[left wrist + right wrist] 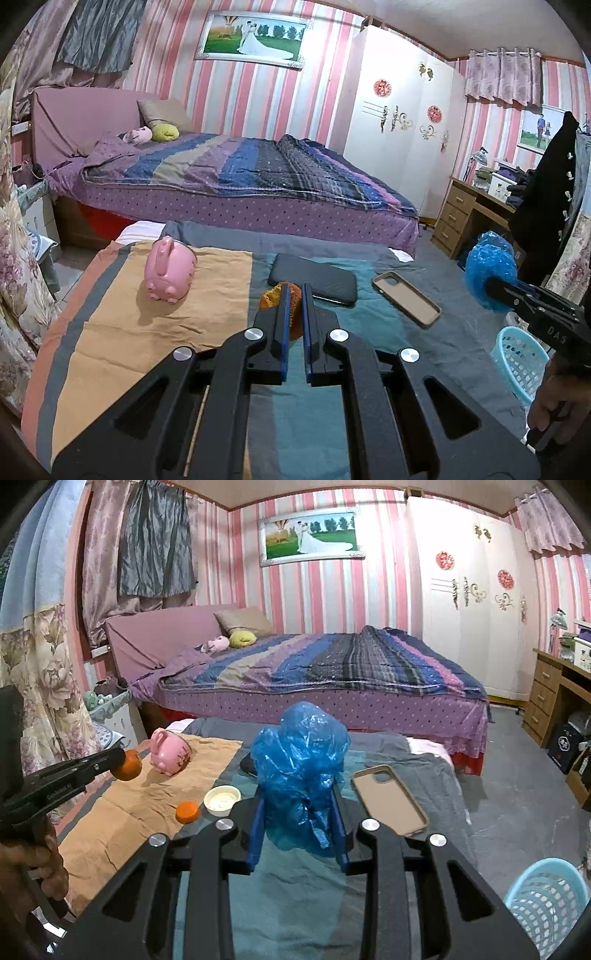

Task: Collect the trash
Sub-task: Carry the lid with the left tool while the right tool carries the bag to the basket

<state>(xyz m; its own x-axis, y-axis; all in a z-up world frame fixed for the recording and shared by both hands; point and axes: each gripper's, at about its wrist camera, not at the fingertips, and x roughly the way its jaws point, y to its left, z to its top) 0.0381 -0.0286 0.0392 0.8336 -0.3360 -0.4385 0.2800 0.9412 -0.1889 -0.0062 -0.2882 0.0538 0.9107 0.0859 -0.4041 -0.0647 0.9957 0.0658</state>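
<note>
My left gripper (pixel 294 291) is shut on a round orange piece of fruit or peel (pixel 271 297), held just above the cloth-covered table (pixel 147 332). From the right wrist view, that orange piece (pixel 127 766) sits at the tip of the left gripper (pixel 118 758), far left. My right gripper (pixel 299 797) is shut on a crumpled blue plastic bag (pixel 301 760), lifted over the table. In the left wrist view, the bag (pixel 489 266) hangs at the right edge in the right gripper (pixel 491 288). An orange bottle cap (pixel 187 811) and a white lid (pixel 222 800) lie on the cloth.
A light blue plastic basket (pixel 546 904) stands on the floor at the table's right side. On the table are a pink piggy bank (pixel 170 273), a black flat case (pixel 314 278) and an empty phone case (pixel 406 302). A bed (pixel 240 184), wardrobe and desk lie beyond.
</note>
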